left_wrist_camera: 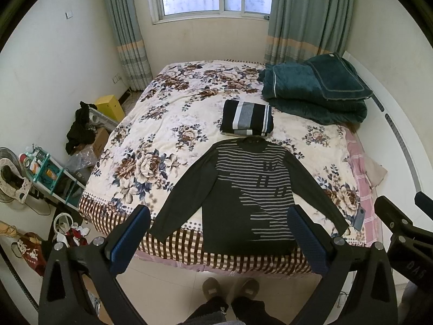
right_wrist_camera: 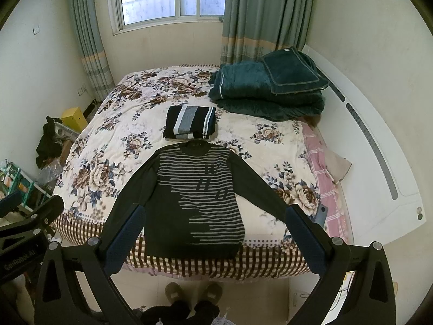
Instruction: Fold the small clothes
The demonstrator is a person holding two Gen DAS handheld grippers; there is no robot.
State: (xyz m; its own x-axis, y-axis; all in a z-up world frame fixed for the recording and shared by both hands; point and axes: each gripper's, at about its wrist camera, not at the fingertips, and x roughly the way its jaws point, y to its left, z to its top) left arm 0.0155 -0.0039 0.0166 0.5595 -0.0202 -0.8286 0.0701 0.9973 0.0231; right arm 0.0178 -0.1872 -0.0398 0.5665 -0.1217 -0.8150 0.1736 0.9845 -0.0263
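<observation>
The dark striped sweater [left_wrist_camera: 243, 192] lies flat and face up at the near edge of the bed [left_wrist_camera: 167, 124], sleeves spread, hem at the checked border, in the lower centre of both frames; just beyond its collar sits a folded striped garment [left_wrist_camera: 246, 119], and further back, upper right, a heap of teal bedding [left_wrist_camera: 314, 92].

Only the left wrist view takes in the cluttered floor at lower left: a yellow box [left_wrist_camera: 109, 105], a teal shelf rack [left_wrist_camera: 51, 173] and a red bag [left_wrist_camera: 32, 252] with white characters too blurred to read; only the right wrist view shows the whole white headboard [right_wrist_camera: 379, 168] curving down the right edge.

The left gripper [left_wrist_camera: 222, 241] hangs above the bed's near edge, fingers spread wide and grasping nothing; the right gripper [right_wrist_camera: 213, 239] is level beside it, likewise released and empty; each shows at the other's frame edge.

In the right wrist view, the left gripper's body reads "GenRobot.AI"; in the left wrist view, the right gripper's marking cannot be read; letters on the sweater's chest are unclear.
</observation>
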